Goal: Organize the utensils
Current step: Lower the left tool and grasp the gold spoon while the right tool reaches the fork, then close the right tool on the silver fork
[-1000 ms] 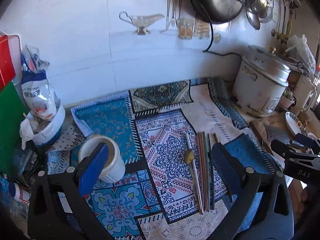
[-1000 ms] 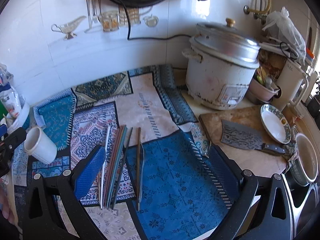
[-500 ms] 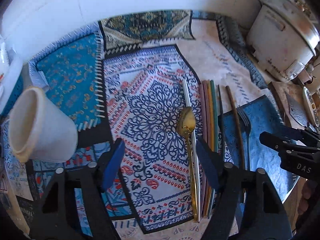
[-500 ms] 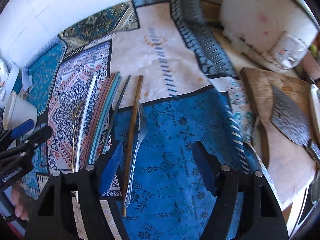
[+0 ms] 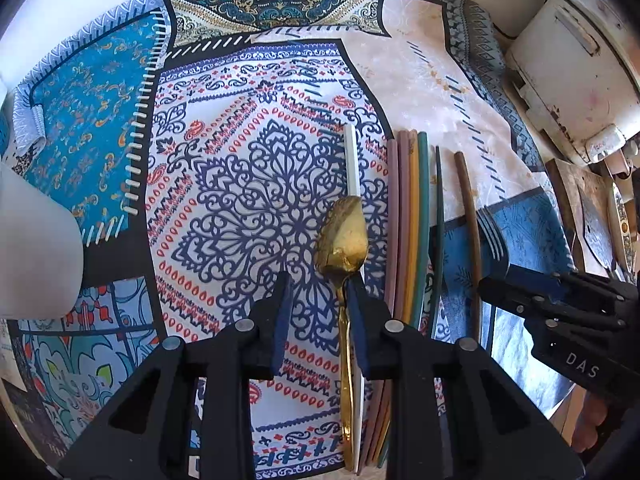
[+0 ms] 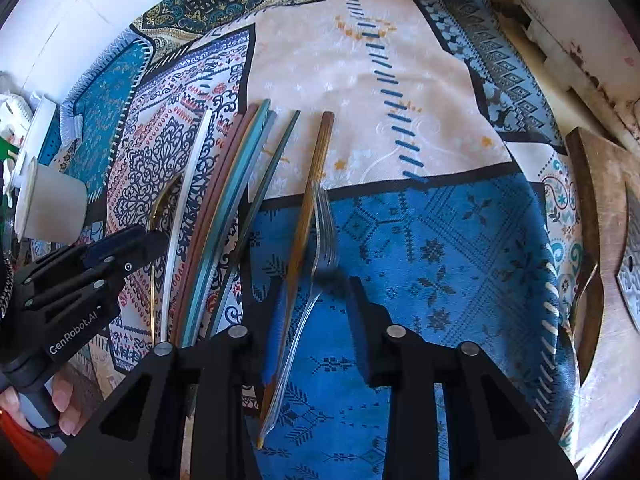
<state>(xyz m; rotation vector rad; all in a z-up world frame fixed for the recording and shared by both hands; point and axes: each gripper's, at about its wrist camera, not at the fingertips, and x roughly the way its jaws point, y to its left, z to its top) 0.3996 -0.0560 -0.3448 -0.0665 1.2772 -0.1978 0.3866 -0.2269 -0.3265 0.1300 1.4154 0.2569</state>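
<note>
**Both grippers closing over the utensil row**

A gold spoon [image 5: 343, 240], its oval bowl dimpled and shiny, lies on the patterned cloth [image 5: 248, 184] at the left end of a row of utensils. Just right of the spoon lie a white chopstick [image 5: 352, 160], a tight bundle of matte pink, orange and teal chopsticks [image 5: 410, 220], a lone dark green chopstick [image 5: 439, 216], a ribbed brown wooden chopstick [image 6: 314, 184] and a steel fork [image 6: 323, 236], which rests against the wooden one.

The left gripper [image 5: 318, 300] points steeply down over the spoon's neck. Its jaws are closing, part open, with the thin handle between the blue pads [image 5: 280, 320]; the right pad is at the handle, the left pad apart from it.

The right gripper [image 6: 314, 312] is closing too, with the fork's handle and the wooden chopstick between its pads; firm contact cannot be told.

A plain white cup [image 6: 52, 204] lies tipped on its side, well left of the spoon; its contents are hidden. The right tool body reads "DAS" [image 5: 580, 364], the left "GenRobot.AI" [image 6: 76, 332].
</note>
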